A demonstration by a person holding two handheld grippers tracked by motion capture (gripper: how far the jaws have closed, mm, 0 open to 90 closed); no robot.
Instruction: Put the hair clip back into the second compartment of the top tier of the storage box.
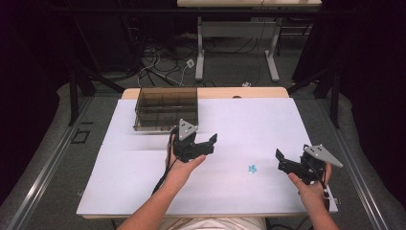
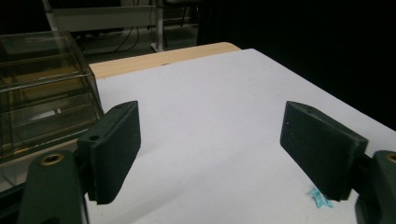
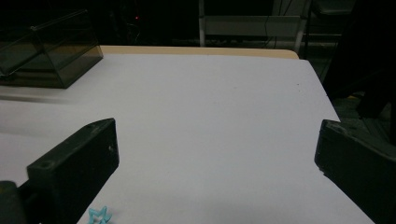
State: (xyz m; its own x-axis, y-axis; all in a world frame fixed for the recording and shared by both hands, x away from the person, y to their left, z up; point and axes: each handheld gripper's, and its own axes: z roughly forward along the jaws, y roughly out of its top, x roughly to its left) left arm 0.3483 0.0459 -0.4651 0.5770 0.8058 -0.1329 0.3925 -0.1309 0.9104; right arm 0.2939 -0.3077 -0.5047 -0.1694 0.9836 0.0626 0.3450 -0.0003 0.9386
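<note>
White sheet: it covers the worktop [image 1: 143, 182], with a strip of bare wood showing along the far edge.
Star: I see a small blue star-shaped piece [image 1: 252, 168] lying flat on the white sheet, between my two grippers and nearer the right one; it touches neither.
Left gripper: my left gripper [image 1: 207, 143] sits over the middle of the worktop, just in front of the box; its jaws are spread wide with nothing between them.
Left gripper view: the star [image 2: 321, 198] lies low on the sheet, partly hidden behind the jaw at the right of that view.
Right gripper: my right gripper [image 1: 282, 160] hangs near the right side of the worktop, jaws released and wide apart, holding nothing.
Right gripper view: the star [image 3: 100, 216] shows at the bottom edge, just beside the jaw at the left of that view.
Box: a clear brownish plastic box [image 1: 165, 109] with inner dividers stands at the far left of the worktop; I cannot tell what its compartments hold.
</note>
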